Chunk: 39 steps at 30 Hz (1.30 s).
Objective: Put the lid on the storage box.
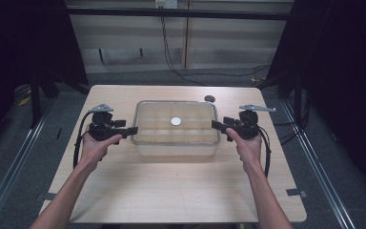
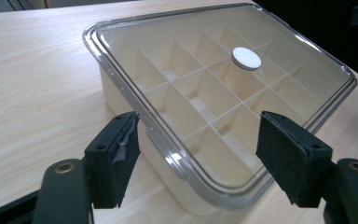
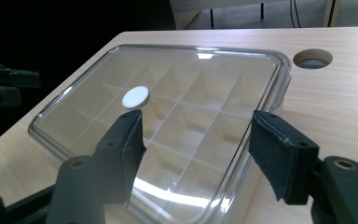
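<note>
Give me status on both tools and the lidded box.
Left tool, right tool: open at box ends. Divider box lidded, white disc on lid. Nothing in the way.

- I'm looking at a lab-style recording booth: black curtains (image 1: pixel 348 71) at both frame edges.
- Metal floor rails (image 1: pixel 9 167) flank the lone wooden table (image 1: pixel 171 191).
- Cables (image 1: pixel 171 57) trail along the back wall, upper centre.

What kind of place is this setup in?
Probably a lab recording station: a light wooden table ringed by black curtains, metal floor rails, and loose cables trailing along the back wall.
</note>
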Motion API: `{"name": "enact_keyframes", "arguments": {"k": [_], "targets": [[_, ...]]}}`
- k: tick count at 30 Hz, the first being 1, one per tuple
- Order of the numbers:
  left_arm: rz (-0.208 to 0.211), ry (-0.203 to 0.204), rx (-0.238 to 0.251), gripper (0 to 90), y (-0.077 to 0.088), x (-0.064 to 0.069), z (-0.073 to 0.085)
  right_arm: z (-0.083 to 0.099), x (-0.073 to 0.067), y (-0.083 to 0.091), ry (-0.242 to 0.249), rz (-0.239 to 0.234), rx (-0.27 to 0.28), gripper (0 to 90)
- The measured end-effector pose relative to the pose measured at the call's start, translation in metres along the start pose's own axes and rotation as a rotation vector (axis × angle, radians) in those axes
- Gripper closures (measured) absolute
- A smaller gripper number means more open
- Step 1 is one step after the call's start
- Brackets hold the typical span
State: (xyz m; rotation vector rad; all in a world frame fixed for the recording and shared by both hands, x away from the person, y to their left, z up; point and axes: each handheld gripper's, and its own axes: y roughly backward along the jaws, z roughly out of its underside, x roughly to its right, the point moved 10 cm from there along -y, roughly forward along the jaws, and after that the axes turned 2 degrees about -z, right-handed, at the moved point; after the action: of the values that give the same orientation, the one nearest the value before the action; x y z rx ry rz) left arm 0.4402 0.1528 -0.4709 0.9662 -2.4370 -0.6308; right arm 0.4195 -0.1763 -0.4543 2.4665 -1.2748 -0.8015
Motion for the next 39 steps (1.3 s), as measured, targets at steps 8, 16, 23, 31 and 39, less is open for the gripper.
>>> {"name": "enact_keyframes", "arguments": {"k": [8, 16, 23, 31, 39], "targets": [[-0.007, 0.018, 0.022, 26.5, 0.022, 0.001, 0.017, 0.015, -0.011, 0.022, 0.03, -0.006, 0.014, 38.1], [-0.001, 0.014, 0.025, 27.8, 0.047, 0.006, 0.036, 0.029, -0.027, 0.045, 0.026, -0.039, 0.039, 39.9], [-0.027, 0.01, 0.036, 27.9, 0.07, 0.008, 0.057, 0.052, -0.035, 0.061, -0.01, -0.062, 0.028, 37.7], [-0.045, 0.005, -0.013, 27.9, 0.079, 0.015, 0.094, 0.082, -0.028, 0.078, -0.018, -0.008, 0.01, 35.5], [-0.016, 0.046, -0.049, 27.5, 0.083, 0.027, 0.124, 0.108, -0.02, 0.088, -0.029, 0.024, -0.009, 32.3]]}}
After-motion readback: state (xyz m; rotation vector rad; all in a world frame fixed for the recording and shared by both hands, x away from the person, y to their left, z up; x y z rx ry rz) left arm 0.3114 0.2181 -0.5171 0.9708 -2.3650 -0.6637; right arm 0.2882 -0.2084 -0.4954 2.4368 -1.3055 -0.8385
